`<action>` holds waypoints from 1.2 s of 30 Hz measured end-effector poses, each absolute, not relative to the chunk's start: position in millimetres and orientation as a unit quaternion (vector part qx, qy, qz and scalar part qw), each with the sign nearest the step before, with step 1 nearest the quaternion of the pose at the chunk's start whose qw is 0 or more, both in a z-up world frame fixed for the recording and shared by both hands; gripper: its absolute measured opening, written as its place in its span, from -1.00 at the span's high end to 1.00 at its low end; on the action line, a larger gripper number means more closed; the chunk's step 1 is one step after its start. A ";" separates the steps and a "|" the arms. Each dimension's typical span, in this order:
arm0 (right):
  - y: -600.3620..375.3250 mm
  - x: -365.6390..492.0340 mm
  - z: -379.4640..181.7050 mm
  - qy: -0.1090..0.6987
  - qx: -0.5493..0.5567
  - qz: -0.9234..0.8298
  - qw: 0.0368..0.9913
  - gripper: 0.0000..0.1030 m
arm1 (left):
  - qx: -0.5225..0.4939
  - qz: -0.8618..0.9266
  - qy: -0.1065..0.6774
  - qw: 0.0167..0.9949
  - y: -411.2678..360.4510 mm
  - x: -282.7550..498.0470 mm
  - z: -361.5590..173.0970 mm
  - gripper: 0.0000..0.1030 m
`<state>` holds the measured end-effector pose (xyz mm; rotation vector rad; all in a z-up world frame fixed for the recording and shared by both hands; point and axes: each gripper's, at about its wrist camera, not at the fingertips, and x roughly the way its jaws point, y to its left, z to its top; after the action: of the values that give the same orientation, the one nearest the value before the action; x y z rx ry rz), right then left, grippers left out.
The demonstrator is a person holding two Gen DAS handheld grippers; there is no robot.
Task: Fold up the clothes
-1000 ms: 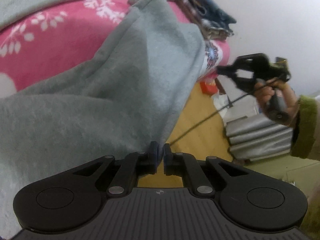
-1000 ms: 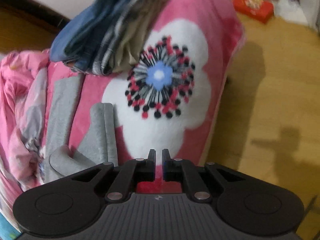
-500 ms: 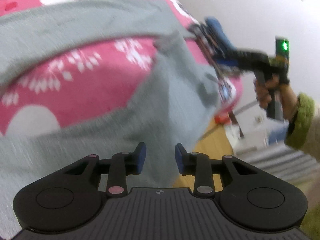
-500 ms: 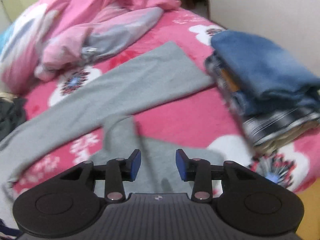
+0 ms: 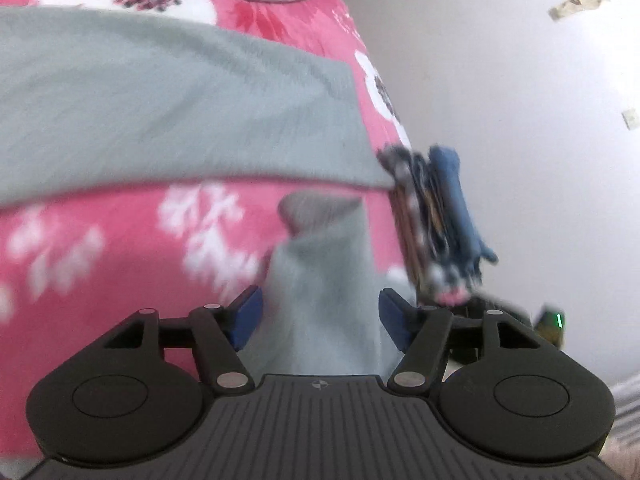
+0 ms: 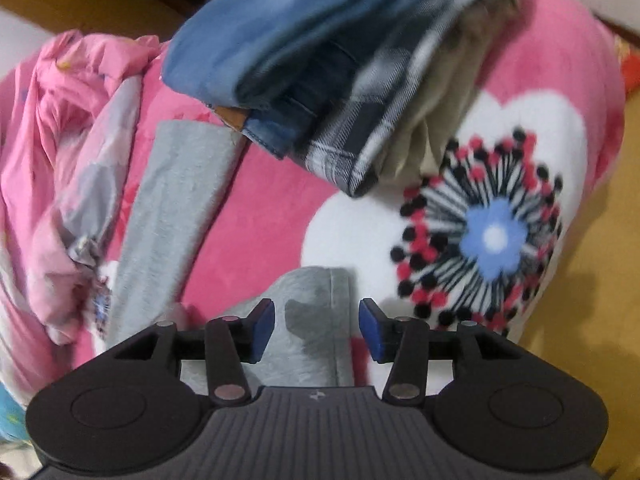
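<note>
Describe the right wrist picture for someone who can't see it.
An open right claw hovers over a grey garment lying on a pink flowered blanket. Beyond it sits a stack of folded clothes, blue denim on top, with crumpled pink bedding to the left.

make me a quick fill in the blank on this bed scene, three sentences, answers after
1. Both the left gripper and the right gripper have their jaws ____.
2. The grey garment lies on a ____ flowered blanket.
3. The top item of the folded stack is ____ in colour.

Answers: open; pink; blue
</note>
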<state>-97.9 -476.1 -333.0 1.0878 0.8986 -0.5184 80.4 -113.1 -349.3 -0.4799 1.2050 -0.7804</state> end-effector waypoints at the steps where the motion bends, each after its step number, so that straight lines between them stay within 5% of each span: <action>1: -476.3 -100.5 -336.0 0.408 0.503 -0.234 0.726 0.03 | -0.212 -0.350 0.547 0.730 -123.5 87.7 -350.1 -0.27; 21: -480.0 -84.8 -348.6 0.413 0.542 -0.171 0.711 0.02 | -0.083 -0.320 0.652 0.683 -256.9 155.9 -361.7 -0.25; 27: -479.9 -83.1 -353.8 0.416 0.544 -0.166 0.710 0.02 | -0.061 -0.279 0.688 0.667 -268.8 161.1 -382.4 0.15; 29: -478.8 -80.9 -357.7 0.416 0.539 -0.166 0.713 0.13 | -0.063 -0.276 0.682 0.675 -271.6 160.2 -383.9 0.44; 30: -478.1 -80.6 -358.5 0.415 0.536 -0.166 0.716 0.33 | -0.061 -0.277 0.676 0.680 -273.2 158.8 -383.8 0.52; 31: -478.1 -83.8 -356.9 0.407 0.536 -0.168 0.721 0.78 | -0.058 -0.277 0.671 0.685 -274.5 156.9 -383.7 0.61; 36: -482.6 -119.6 -334.0 0.328 0.546 -0.181 0.749 0.89 | -0.077 -0.318 0.644 0.692 -284.9 149.4 -362.2 0.86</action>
<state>-119.6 -482.6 -334.0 1.1945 0.7160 -0.3953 149.4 -284.9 -362.2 -0.1728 1.4383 -0.7106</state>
